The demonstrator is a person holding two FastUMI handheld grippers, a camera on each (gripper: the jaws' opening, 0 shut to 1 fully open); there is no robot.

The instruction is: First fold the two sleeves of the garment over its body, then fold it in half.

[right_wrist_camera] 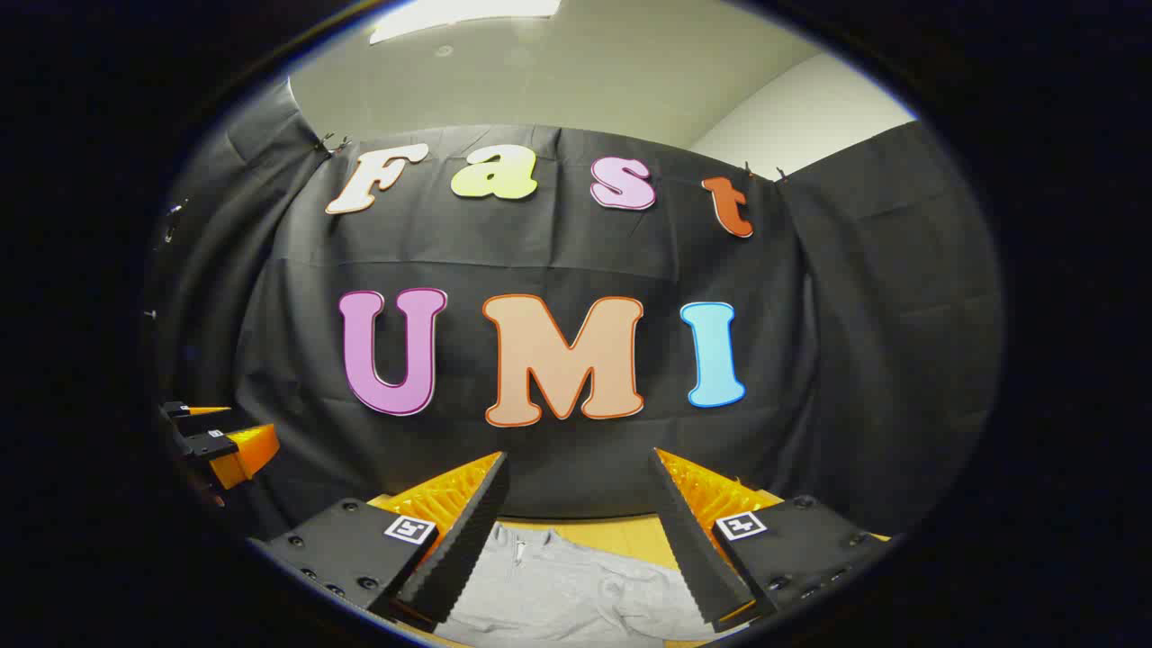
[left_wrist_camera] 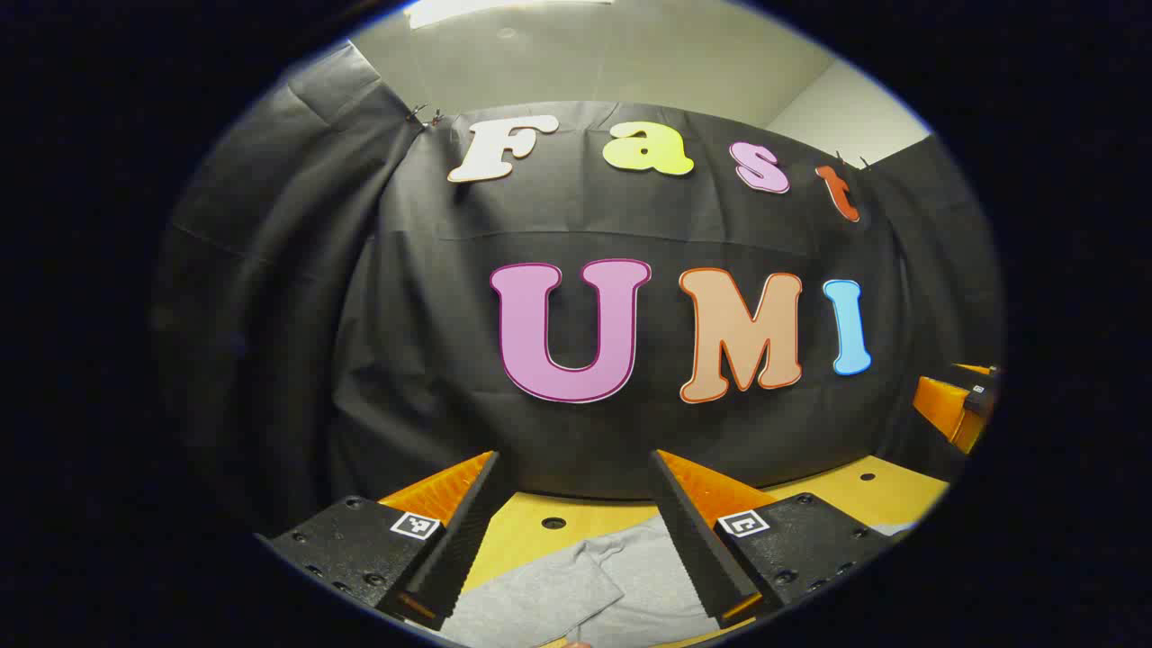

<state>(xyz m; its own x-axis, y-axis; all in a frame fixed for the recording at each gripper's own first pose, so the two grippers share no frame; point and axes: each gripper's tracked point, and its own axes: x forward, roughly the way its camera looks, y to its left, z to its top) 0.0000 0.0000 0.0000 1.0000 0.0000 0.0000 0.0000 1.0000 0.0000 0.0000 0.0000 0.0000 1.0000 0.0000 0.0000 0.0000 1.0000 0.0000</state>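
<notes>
Left gripper view. Left gripper held above the near part of a yellow table, fingers spread wide apart, nothing between them. Grey garment lying flat on the table below and between the fingers, one folded panel overlapping the rest, its edge running diagonally. Round holes in the tabletop beyond the garment. Black cloth wall behind the table; pale ceiling above. Right gripper at the far right edge, raised off the table; open or closed state not discernible from here.

Right gripper view. Right gripper likewise poised over the table, fingers spread wide, gripping nothing. Garment spread on the tabletop beneath the gap between the fingers, rumpled, with a zip or drawstring visible near its upper left part. Strip of yellow tabletop visible past the garment's far edge. Left gripper at the far left edge, held clear of the table, two finger tips seen slightly apart. Black cloth wall behind, ceiling above.
</notes>
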